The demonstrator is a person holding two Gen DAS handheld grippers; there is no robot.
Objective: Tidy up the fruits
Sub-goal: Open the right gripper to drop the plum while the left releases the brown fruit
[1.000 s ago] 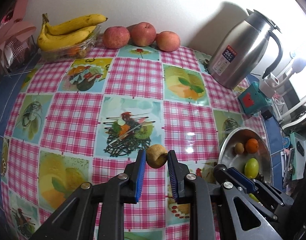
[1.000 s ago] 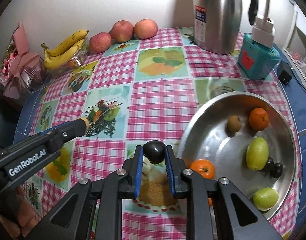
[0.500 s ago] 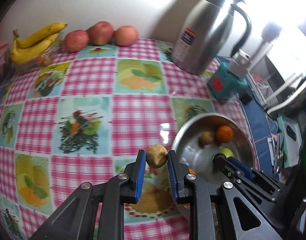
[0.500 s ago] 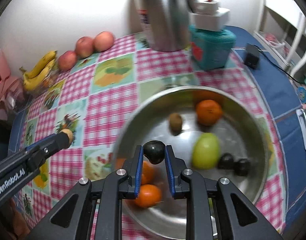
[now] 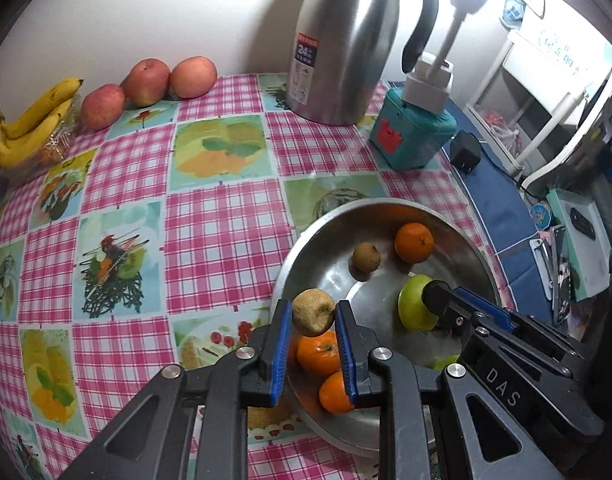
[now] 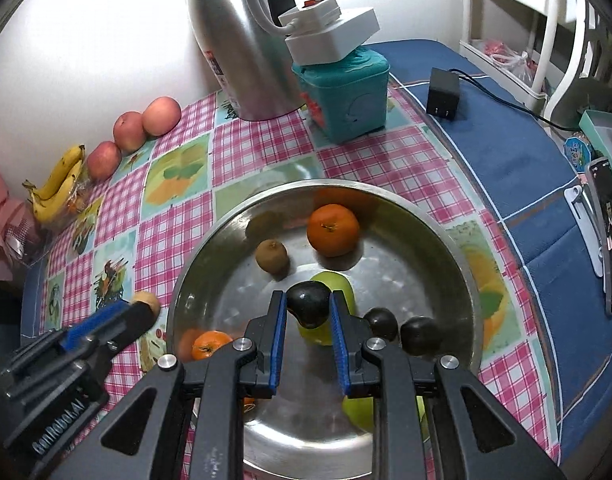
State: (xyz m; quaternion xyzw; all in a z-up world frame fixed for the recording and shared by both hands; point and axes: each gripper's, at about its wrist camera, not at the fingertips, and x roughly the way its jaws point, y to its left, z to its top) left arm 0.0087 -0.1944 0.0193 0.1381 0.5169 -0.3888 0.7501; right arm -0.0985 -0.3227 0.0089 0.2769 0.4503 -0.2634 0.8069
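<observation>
So at this point I had both hands loaded. My left gripper point(image 5: 313, 314) was clamped on a rough tan fruit point(image 5: 313, 311), hanging right over the near-left rim of the steel bowl point(image 5: 462, 236), with 1 orange point(image 5: 319, 351) showing straight under it between the fingers and another orange point(image 5: 335, 393) just below that one. My right gripper point(image 6: 307, 312) was closed on a small black fruit point(image 6: 308, 303), held over the middle of the bowl, above a green fruit point(image 6: 338, 283).

Already sitting in the bowl: a 3rd orange point(image 6: 333, 230) toward the far side, a brown kiwi point(image 6: 271, 255) just left of it, 2 more black fruits point(image 6: 402, 330) side by side on the right, and a 2nd green fruit point(image 6: 360, 414) down near the closest edge, mostly hidden behind my right gripper.

The bowl sat on the pink checked tablecloth point(image 5: 222, 216). Back against the wall were 3 apples point(image 5: 150, 80) in a row and a bunch of bananas point(image 5: 34, 124) to their left. A steel thermos jug point(image 5: 346, 40) stood behind the bowl, and a teal box point(image 5: 410, 136) with a white power strip point(image 6: 330, 32) on top stood just beside the jug.
</observation>
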